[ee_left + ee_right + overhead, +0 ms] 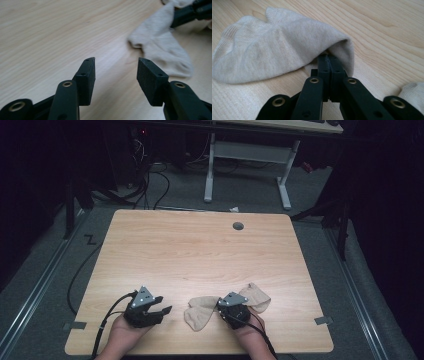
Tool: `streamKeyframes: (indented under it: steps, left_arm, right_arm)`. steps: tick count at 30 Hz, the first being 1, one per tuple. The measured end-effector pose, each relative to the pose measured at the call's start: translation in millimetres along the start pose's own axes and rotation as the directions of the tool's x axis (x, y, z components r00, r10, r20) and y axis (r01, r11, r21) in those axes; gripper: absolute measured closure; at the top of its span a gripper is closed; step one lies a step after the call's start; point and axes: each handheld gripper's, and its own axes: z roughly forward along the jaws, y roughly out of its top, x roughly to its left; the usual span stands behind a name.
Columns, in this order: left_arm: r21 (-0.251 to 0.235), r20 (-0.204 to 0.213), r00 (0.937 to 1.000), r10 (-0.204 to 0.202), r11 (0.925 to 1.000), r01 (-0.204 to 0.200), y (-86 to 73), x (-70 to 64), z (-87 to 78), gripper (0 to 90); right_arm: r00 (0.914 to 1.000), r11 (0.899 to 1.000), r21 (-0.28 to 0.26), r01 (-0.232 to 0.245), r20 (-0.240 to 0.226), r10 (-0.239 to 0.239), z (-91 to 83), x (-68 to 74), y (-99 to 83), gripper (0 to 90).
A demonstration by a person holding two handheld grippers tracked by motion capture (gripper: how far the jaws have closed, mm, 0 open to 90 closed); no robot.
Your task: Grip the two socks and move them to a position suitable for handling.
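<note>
Both hands are coming in at the near edge of the table [200, 250], each holding one of my grippers. My right gripper [329, 58] is pinching a beige sock [282, 45]: its jaws are pressed together with the sock's edge caught between the tips, and the fabric is draping over them and spreading away across the wood. From above, that sock [200, 312] is lying just left of the right gripper [220, 307], close to the near edge. Another beige sock [257, 296] is lying on the gripper's other side, partly behind it; its corner is peeking into the right gripper view at the lower right.

My left gripper [116, 72] is hovering low over bare wood with its jaws spread apart and nothing between them. From above, it [165, 309] is pointing toward the pinched sock, near it but apart. In the left gripper view the sock [162, 47] is lying ahead and to the right, with the right gripper's black jaws reaching into it at the top corner.
</note>
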Motion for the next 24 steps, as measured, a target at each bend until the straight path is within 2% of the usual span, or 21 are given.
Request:
streamKeyframes:
  steps: [3,7,9,11,13,16,18,20,24]
  left_arm:
    - [0.017,0.032,0.9987,0.040,0.9991,-0.040,1.4,-16.8,7.2,49.2]
    - [0.021,0.092,0.9935,0.068,0.9973,-0.070,3.2,-39.0,18.3,47.2]
    - [0.041,0.108,0.9908,0.082,0.9954,-0.087,3.2,-48.4,26.4,46.5]
    - [0.070,0.093,0.9881,0.123,0.9891,-0.130,3.3,-57.7,34.7,45.4]
    - [0.075,0.086,0.9873,0.134,0.9872,-0.140,3.3,-59.9,37.8,48.5]
    - [0.088,0.082,0.9892,0.122,0.9878,-0.129,3.6,-60.1,43.6,53.0]
    - [0.082,0.074,0.9903,0.118,0.9889,-0.124,3.8,-59.6,46.0,61.0]
    - [0.081,0.080,0.9929,0.088,0.9922,-0.094,5.0,-57.4,46.9,66.3]
    - [0.075,0.076,0.9933,0.086,0.9930,-0.092,4.2,-57.1,47.3,76.5]
  right_arm:
    - [0.9998,0.998,-0.056,-0.021,-0.006,0.021,-13.3,-3.7,1.8,89.5]
    - [0.9973,0.991,-0.124,-0.047,0.050,0.054,-27.4,-12.9,5.0,89.5]
    - [0.9971,0.992,-0.115,-0.045,0.056,0.052,-24.0,-14.8,6.0,88.8]
    - [0.9977,0.995,-0.093,-0.037,0.052,0.042,-18.6,-14.3,6.1,87.5]
    - [0.9985,0.998,-0.062,-0.021,0.050,0.024,-12.5,-13.6,5.4,86.7]
    - [0.9983,0.999,-0.041,-0.027,0.051,0.029,-7.6,-15.6,4.3,86.7]
    - [0.9984,0.999,-0.026,-0.029,0.048,0.030,-4.1,-17.2,3.8,86.7]
    - [0.9986,1.000,-0.002,-0.027,0.045,0.027,-0.9,-17.6,2.3,86.8]
    - [0.9992,1.000,0.010,-0.023,0.034,0.023,2.3,-17.9,-0.5,87.2]
